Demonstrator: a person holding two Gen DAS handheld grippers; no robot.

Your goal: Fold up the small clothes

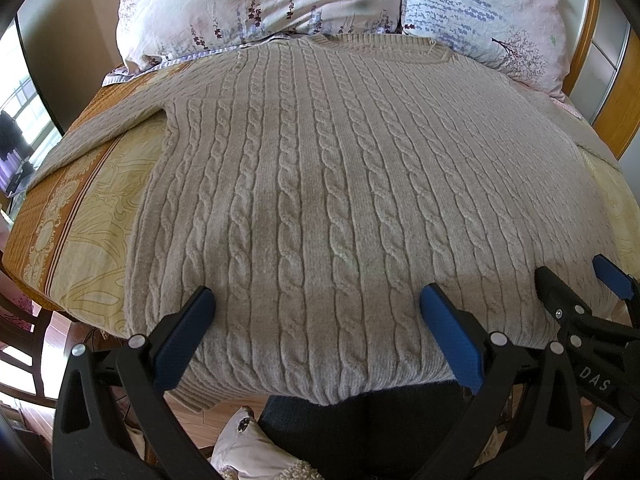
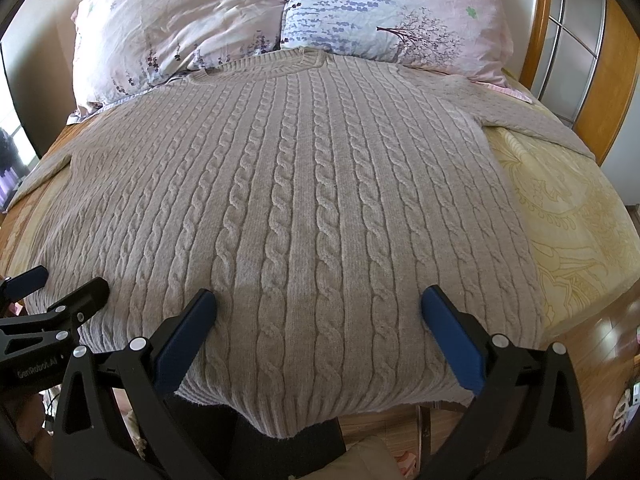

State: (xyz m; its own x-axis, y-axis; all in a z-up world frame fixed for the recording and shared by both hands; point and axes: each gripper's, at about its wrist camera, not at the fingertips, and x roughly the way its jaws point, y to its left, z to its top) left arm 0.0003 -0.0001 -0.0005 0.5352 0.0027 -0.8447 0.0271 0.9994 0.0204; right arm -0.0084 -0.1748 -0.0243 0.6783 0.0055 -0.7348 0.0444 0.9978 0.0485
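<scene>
The bed [image 1: 84, 216], under a yellow and orange patterned cover, carries a beige cable-knit sweater [image 1: 320, 200] spread flat, sleeves out to both sides, hem hanging over the near edge. 2 floral pillows [image 2: 384, 12] lie at its head, touching the collar.

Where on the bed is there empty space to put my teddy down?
Bare sheet shows right of the sweater, below its right sleeve. A narrower strip lies left of the sweater, under the left sleeve. The middle is all sweater, and pillows fill the head end.
</scene>
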